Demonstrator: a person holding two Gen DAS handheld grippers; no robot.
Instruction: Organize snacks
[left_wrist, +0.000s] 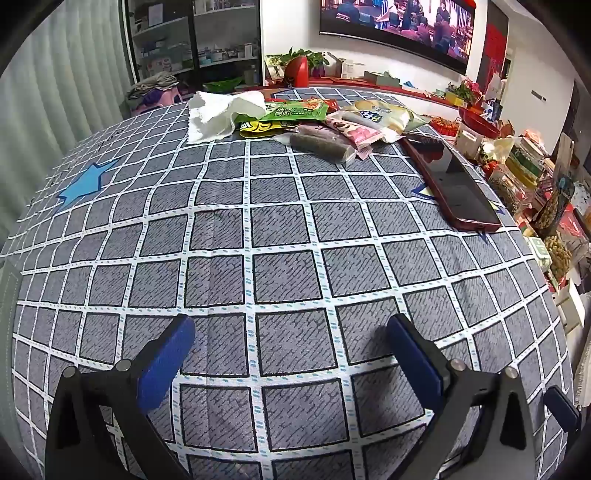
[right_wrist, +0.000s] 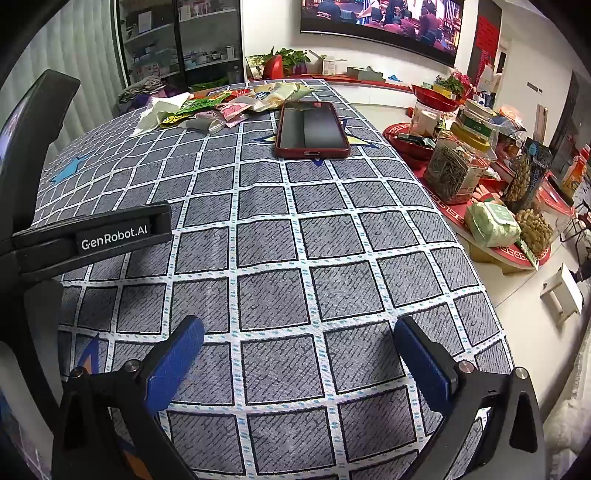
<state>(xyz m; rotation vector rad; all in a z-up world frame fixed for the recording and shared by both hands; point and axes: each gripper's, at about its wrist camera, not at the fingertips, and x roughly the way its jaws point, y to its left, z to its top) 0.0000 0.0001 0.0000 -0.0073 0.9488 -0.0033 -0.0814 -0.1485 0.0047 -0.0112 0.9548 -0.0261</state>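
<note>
A pile of snack packets lies at the far end of the checked tablecloth: a green packet, a yellow one, a dark bar in clear wrap, a pink packet and a pale bag. The pile also shows in the right wrist view. My left gripper is open and empty, low over the near cloth. My right gripper is open and empty, near the table's right edge. The left gripper's body shows at the left of the right wrist view.
A white crumpled tissue lies left of the pile. A phone in a red case lies at the right, also in the right wrist view. Red trays with jars and bags stand on the floor right of the table.
</note>
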